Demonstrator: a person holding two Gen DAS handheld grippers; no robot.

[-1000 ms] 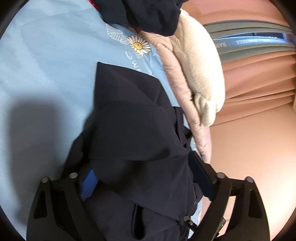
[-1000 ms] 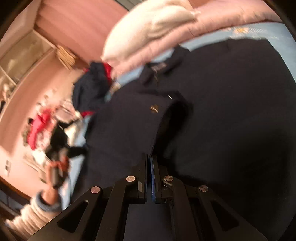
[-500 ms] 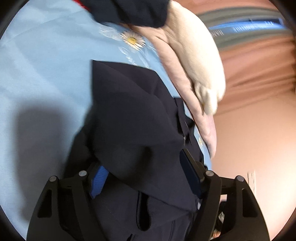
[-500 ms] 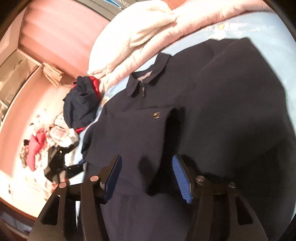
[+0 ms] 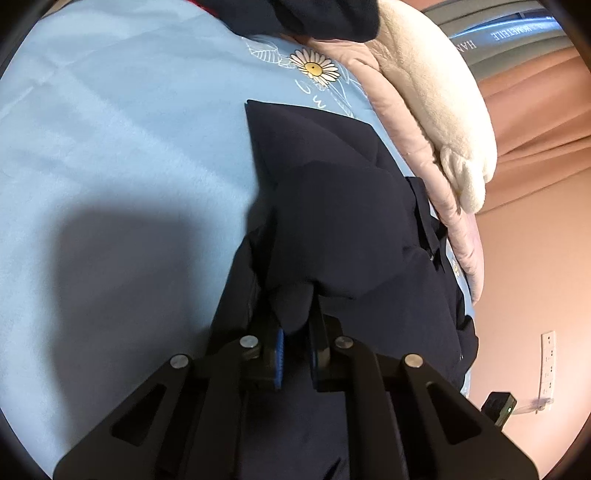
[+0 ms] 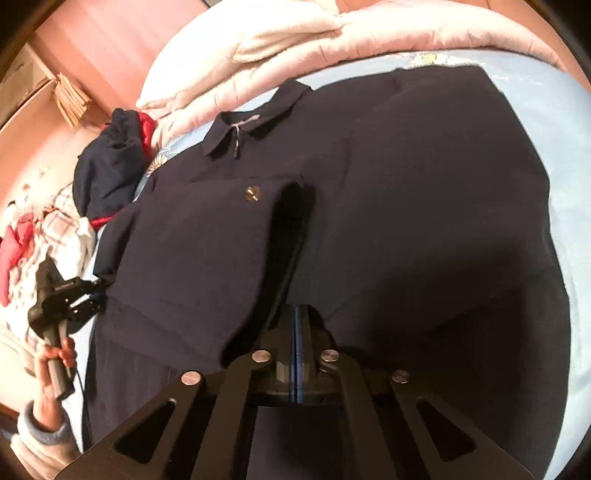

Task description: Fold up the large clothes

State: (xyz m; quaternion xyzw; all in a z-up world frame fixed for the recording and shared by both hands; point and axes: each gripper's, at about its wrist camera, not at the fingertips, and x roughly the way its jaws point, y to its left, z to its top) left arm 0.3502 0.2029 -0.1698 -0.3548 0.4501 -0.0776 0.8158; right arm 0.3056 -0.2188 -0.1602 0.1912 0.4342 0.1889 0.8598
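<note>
Clearly both were readying a fold: the left hand-held gripper (image 5: 295, 321) pinched the dark jacket (image 6: 388, 206); the right hand-held gripper (image 6: 296, 332), jaws together, seemingly gripped its edge.

White lettering is seen on a grey-blue band (image 5: 517, 31) at the top right of the left wrist view, above the peach curtain (image 5: 535, 122). It appears upside down and mirrored (only fragments such as "HAN" and a longer word ending in "ELLE" can be guessed at), so it cannot be read with certainty. Nothing legible is found in the right wrist view, nor on the dark navy shirt (image 6: 406, 184).
</note>
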